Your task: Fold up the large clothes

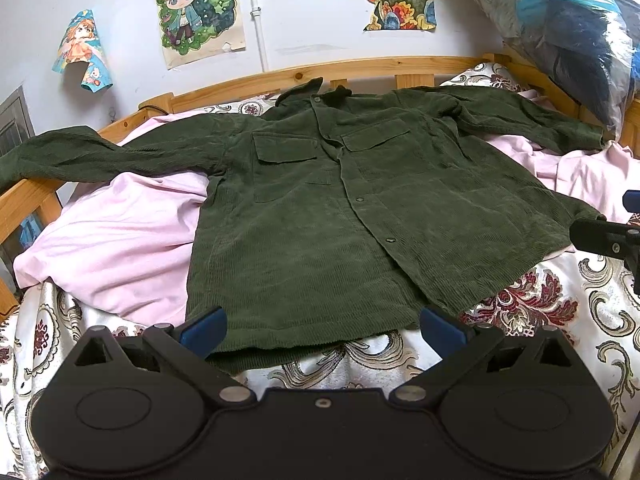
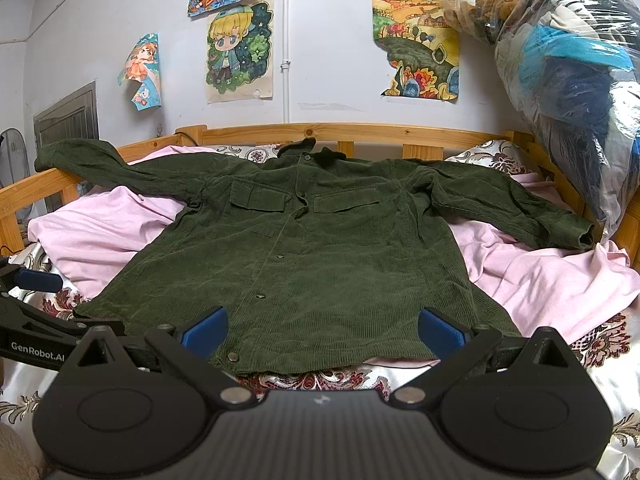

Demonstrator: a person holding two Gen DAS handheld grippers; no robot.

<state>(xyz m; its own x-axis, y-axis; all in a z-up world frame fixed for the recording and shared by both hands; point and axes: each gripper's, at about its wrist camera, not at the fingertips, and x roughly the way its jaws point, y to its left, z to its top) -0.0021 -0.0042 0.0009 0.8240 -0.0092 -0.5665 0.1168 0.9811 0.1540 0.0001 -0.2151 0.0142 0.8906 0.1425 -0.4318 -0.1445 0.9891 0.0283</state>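
A dark green corduroy shirt [image 1: 340, 216] [image 2: 304, 256] lies spread flat and face up on the bed, buttoned, collar toward the headboard and both sleeves stretched out sideways. Its left sleeve [image 1: 80, 156] drapes over the wooden rail. My left gripper [image 1: 322, 330] hovers open just before the hem, nothing between its blue pads. My right gripper [image 2: 322, 330] is open too, at the hem's right half. Each gripper shows at the edge of the other's view: the right one [image 1: 612, 236], the left one [image 2: 36, 280].
Pink bedding [image 1: 116, 240] [image 2: 540, 272] lies under the shirt on a patterned bedspread [image 1: 560, 320]. A wooden bed frame [image 2: 360, 132] rings the bed. A large plastic bag of clothes [image 2: 572, 80] leans at the right rail. Posters hang on the wall.
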